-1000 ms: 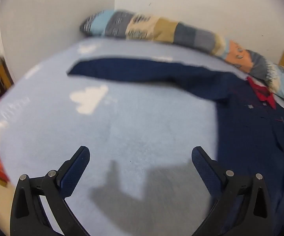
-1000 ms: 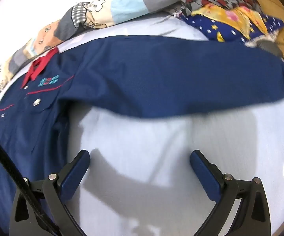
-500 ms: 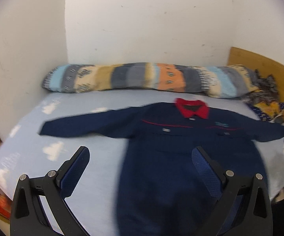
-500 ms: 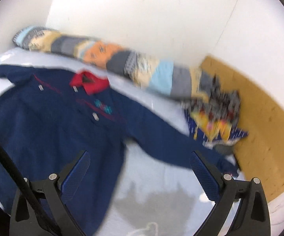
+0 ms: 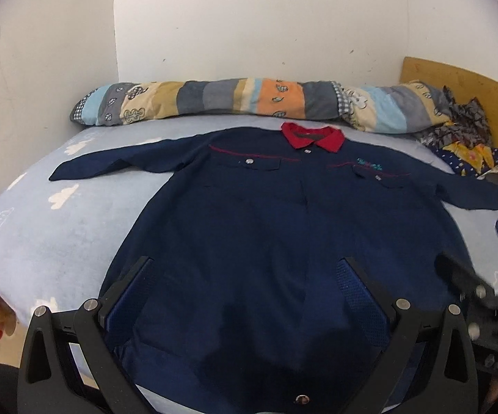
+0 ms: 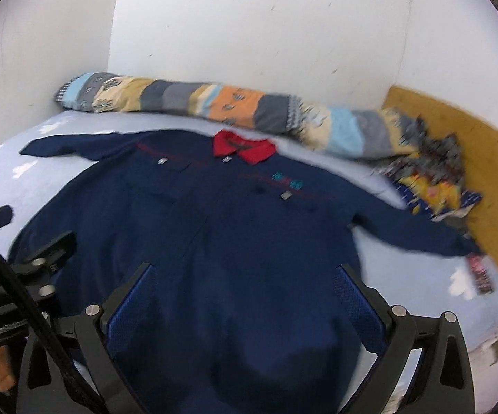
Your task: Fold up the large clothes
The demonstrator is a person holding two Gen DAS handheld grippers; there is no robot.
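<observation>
A navy jacket [image 5: 249,224] with a red collar [image 5: 312,136] lies flat, front up, across the middle of the frame on a light blue bed [image 5: 59,227], both sleeves spread sideways. The left hand-held gripper [image 5: 247,296] fills the bottom, its 2 fingers wide apart over the jacket's lower half. A patchwork rolled quilt [image 5: 249,103] runs along the white wall behind. The right hand-held gripper [image 5: 483,276] shows blurred at lower right.
</observation>
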